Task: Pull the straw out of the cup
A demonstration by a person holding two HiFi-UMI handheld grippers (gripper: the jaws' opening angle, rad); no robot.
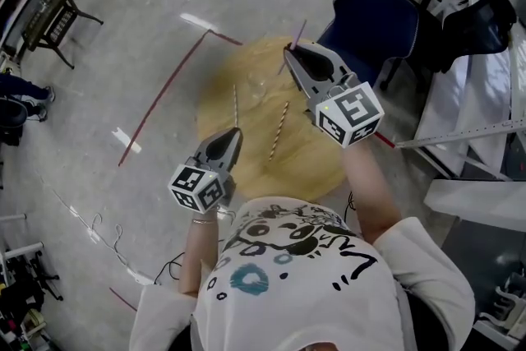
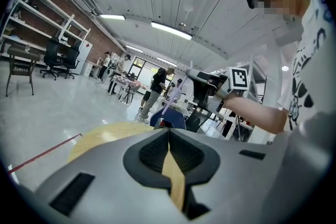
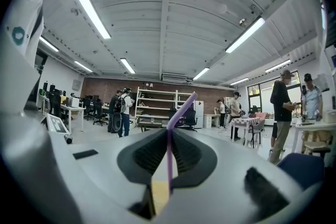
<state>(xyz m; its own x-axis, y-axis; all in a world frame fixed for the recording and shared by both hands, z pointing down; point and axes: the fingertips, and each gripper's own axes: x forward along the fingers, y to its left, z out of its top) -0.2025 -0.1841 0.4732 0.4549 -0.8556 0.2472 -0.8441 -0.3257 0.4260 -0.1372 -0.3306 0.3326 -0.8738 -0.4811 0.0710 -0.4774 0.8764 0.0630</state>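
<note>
right gripper [image 1: 288, 52] is clamped on a purple straw [image 1: 297, 33], raised over the table's [image 1: 238, 70] far edge. left gripper [image 1: 236, 131] is closed on nothing, at the near edge. the thin straw could slip or kink if squeezed unevenly. no cup can be made out; two other straws [image 1: 279, 130] lie mid-table.

- A round table [image 1: 246, 70] with a tan wooden top sits in the middle of the head view, on a glossy grey floor [image 1: 140, 20].
- A thin pale straw [image 1: 235, 107] lies flat on the top, left of centre, running almost straight up and down the frame.
- A striped straw [image 1: 279, 130] lies to its right, apart from it, slanting with its upper end further right.
- A red tape line [image 1: 164, 90] runs across the floor at the table's left.
</note>
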